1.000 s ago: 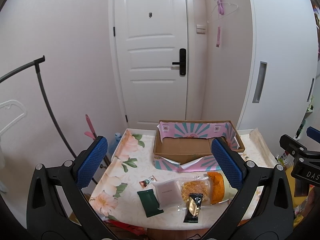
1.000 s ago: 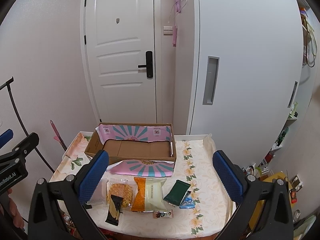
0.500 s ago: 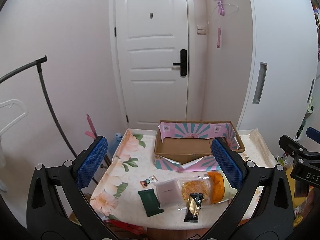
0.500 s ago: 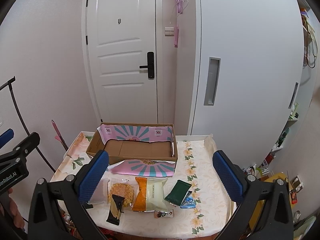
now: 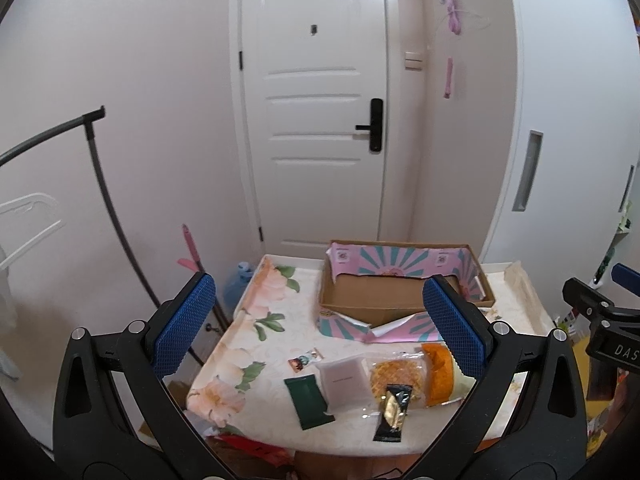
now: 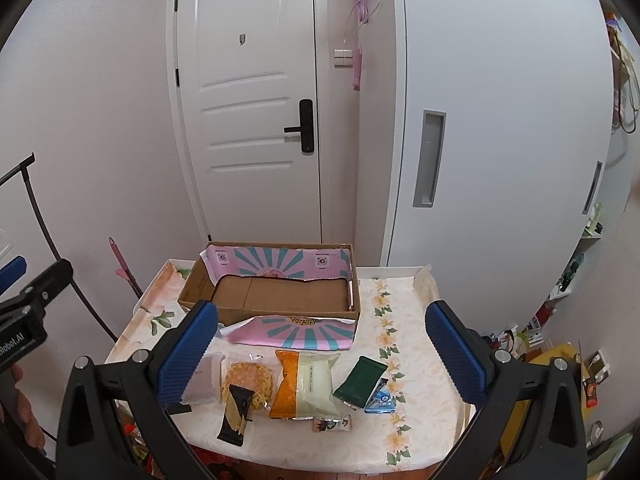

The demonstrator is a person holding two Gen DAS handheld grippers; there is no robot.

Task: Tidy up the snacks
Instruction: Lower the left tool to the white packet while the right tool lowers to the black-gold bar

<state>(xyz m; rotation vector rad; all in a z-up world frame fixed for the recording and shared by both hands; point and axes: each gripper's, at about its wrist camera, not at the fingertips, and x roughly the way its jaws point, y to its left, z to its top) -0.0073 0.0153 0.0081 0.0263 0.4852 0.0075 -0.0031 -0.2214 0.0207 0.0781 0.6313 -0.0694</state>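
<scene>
One box [image 6: 280,294], eight snack packets [image 6: 306,386] (both grippers' fingers [image 6: 188,354] wide, empty).

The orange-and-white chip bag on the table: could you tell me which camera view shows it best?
The right wrist view: the orange-and-white chip bag lies fully visible between the open fingers. In the left wrist view, the left gripper's right finger covers much of it, leaving mainly its orange end.

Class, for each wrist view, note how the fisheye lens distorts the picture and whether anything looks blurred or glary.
Left wrist view: the white panelled door bows, the corners go black, the lighting is soft, and the open brown cardboard box is sharp. Right wrist view: the white sliding cupboard door curves outward, and the orange-and-white snack bag shows only faint sheen, no harsh glare.
</scene>
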